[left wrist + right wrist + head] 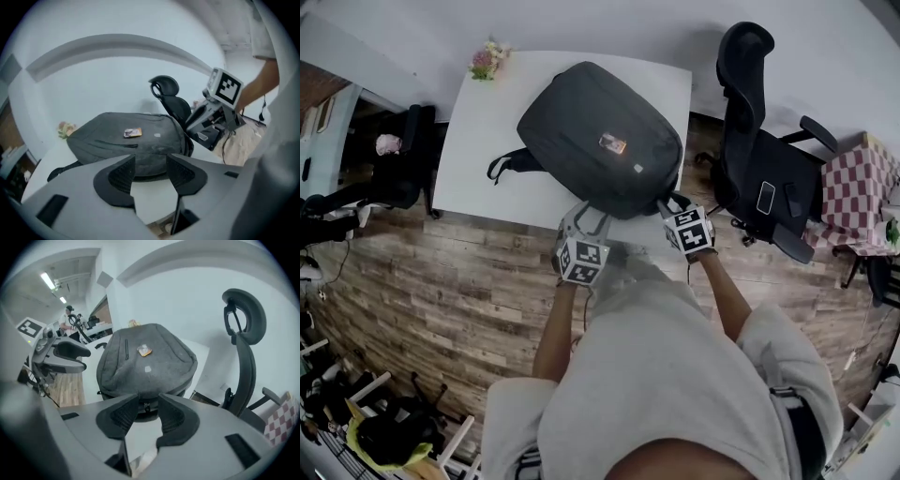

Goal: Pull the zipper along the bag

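I'm keeping both grippers open, gripping nothing. The bag (600, 136) is lying on the white table (487, 141), with the left gripper (586, 220) at its 6 o'clock and the right gripper (672, 203) at its 5 o'clock.

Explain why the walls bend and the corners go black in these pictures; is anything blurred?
Head view: the wide lens bows the table edges and floorboards; light is flat and even. Left gripper view: fisheye arcs the wall, corners go black, the near jaws look soft, the backpack sharper. Right gripper view: same dark corners, the chair curves, ceiling lights glare top left.
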Motion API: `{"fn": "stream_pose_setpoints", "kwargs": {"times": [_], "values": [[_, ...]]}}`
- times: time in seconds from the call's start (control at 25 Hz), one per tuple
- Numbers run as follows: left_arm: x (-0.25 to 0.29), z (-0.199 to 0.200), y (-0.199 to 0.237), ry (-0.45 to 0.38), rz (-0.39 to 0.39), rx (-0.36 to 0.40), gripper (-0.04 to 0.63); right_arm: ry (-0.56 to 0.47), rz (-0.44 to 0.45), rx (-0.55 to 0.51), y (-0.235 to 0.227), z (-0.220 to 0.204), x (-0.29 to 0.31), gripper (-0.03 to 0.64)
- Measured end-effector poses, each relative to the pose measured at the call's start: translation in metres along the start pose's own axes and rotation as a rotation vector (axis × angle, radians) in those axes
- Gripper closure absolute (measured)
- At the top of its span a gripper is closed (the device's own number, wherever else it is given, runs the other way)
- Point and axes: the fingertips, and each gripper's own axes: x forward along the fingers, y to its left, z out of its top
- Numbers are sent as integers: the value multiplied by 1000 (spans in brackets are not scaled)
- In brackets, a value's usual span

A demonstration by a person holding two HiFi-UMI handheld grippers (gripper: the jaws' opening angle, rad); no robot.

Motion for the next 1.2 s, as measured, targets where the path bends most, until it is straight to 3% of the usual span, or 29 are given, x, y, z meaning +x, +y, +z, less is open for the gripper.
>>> {"fn": "stream_pose_setpoints", "kwargs": {"times": [0.16,0.32,0.48,0.68,0.96,1.2], "values": [[-37,25,42,-139,105,-210,416,-169,17,23,10,49,-22,496],[-78,45,77,-255,216,-305,450,-320,50,-19,32,107,-40,520],[-115,58,106,-323,324,-306,525,-444,83,-61,52,159,-56,560],[-151,65,132,-388,426,-318,568,-544,122,-113,73,203,-70,603],[-174,66,143,-414,481,-327,569,-609,141,-170,93,229,-84,603],[-177,71,144,-429,488,-325,569,-606,136,-182,92,228,-85,603]]}}
